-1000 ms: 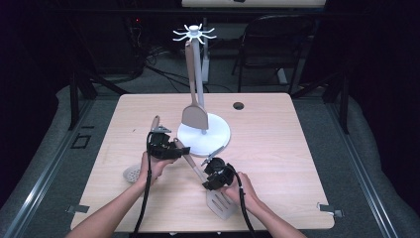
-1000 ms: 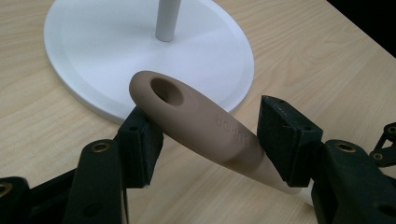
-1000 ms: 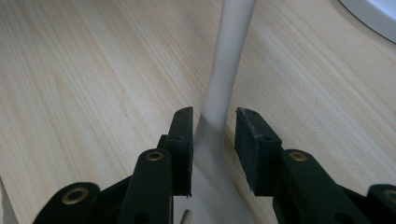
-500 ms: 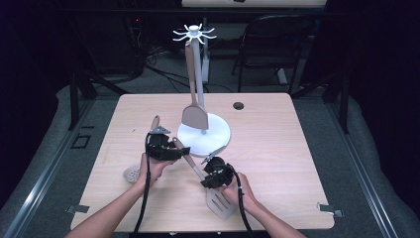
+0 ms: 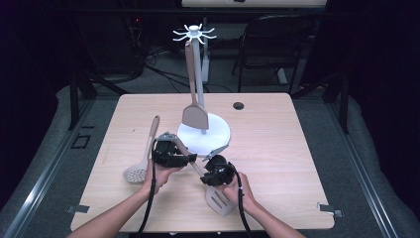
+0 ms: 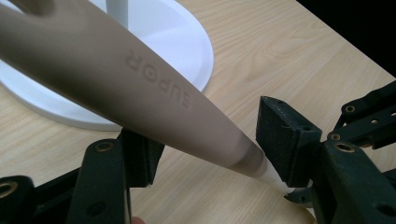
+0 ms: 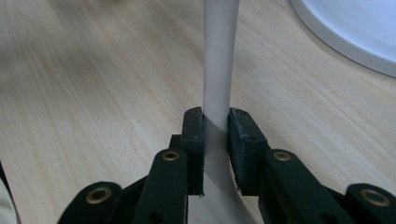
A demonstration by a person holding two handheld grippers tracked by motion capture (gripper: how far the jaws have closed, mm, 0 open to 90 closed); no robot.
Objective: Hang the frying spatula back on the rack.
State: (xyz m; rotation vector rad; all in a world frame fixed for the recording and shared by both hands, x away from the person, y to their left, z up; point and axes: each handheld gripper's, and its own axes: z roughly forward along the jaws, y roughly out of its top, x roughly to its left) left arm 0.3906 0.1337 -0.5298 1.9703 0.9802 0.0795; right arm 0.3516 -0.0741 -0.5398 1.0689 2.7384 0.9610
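The right claw (image 7: 215,140) is clamping the pale neck of the slotted turner (image 5: 218,198), whose blade is lying on the table (image 5: 297,163) near the front edge while its beige handle is running up and left toward the left claw (image 5: 190,157). In the left gripper view the handle (image 6: 140,88) is passing between that claw's two pads, which have just been closing but are standing narrow and apart from it, with a plain gap on the right side; contact on the other pad cannot be told. Judged risk: if the left claw is closing off-centre on the tapered, smooth handle, the handle is likely to slide or twist, and the right claw's narrow hold on the thin neck may let the turner pivot. The white stand base (image 5: 204,134) is sitting just beside the handle and could be knocked, swinging the spatula (image 5: 194,115) hanging there. Raised lettering on the handle is reading "SUPOR". A skimmer (image 5: 141,161) is lying well clear at the left.
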